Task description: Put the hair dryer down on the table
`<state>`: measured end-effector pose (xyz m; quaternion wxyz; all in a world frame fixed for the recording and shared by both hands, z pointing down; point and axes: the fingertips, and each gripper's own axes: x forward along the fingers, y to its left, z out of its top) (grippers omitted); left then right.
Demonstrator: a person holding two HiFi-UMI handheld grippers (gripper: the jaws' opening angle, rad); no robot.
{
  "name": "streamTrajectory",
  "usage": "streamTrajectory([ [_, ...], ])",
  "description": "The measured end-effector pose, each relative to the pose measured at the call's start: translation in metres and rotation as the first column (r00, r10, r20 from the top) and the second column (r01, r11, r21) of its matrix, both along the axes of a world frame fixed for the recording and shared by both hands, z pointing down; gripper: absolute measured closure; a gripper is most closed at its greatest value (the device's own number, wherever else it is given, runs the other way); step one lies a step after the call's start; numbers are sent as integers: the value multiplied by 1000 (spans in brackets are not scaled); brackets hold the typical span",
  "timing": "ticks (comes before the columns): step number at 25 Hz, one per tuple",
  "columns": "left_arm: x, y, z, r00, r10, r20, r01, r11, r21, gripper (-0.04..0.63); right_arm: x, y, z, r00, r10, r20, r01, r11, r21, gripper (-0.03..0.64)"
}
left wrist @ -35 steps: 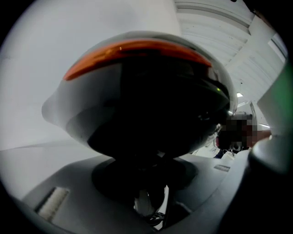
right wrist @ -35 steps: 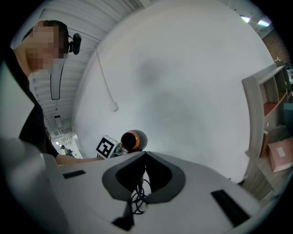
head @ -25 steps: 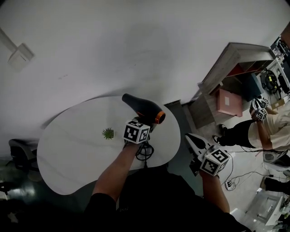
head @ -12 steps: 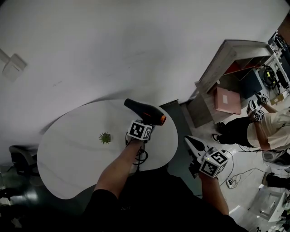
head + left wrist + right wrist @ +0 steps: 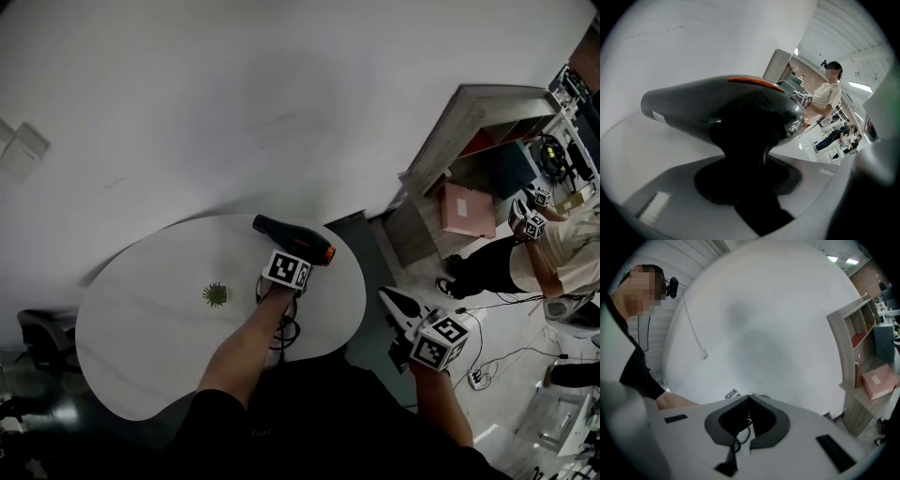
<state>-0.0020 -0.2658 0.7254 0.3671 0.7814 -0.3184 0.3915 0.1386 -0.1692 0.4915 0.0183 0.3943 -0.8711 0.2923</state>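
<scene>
Hanging beyond the near right edge of the white rounded table (image 5: 141, 328), the right gripper (image 5: 391, 298) has its jaws pressed together with nothing between them. A loose black power cord (image 5: 287, 330) lies on the table's near right part. Just beyond it, the left gripper (image 5: 287, 261) is clenched on the handle of the black hair dryer with an orange ring (image 5: 292, 240). Hair dryer position: over the far right part of the table, barrel level, tapered end pointing far-left. Contact with the tabletop cannot be determined. A small green plant (image 5: 216, 294) stands to its left, apart. Farther right stand a pale wooden shelf unit (image 5: 469, 131) and a pink box (image 5: 469, 208).
</scene>
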Motion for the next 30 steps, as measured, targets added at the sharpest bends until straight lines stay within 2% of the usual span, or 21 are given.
streamTrajectory([
  [4, -4, 0, 5, 1000, -20, -13, 19, 1000, -19, 426, -4, -2, 2, 1000, -7, -1, 7, 1000, -9, 604],
  [17, -2, 1, 5, 1000, -10, -22, 10, 1000, -17, 420, -23, -5, 2, 999, -38, -9, 38, 999, -13, 604],
  [25, 1, 4, 7, 998, 43, 45, -45, 998, 35, 396, -32, -6, 4, 999, -51, -9, 50, 999, -18, 604],
  [30, 2, 4, 6, 999, 45, 28, -46, 998, 35, 391, -35, -7, 3, 998, -60, -10, 60, 998, -17, 604],
])
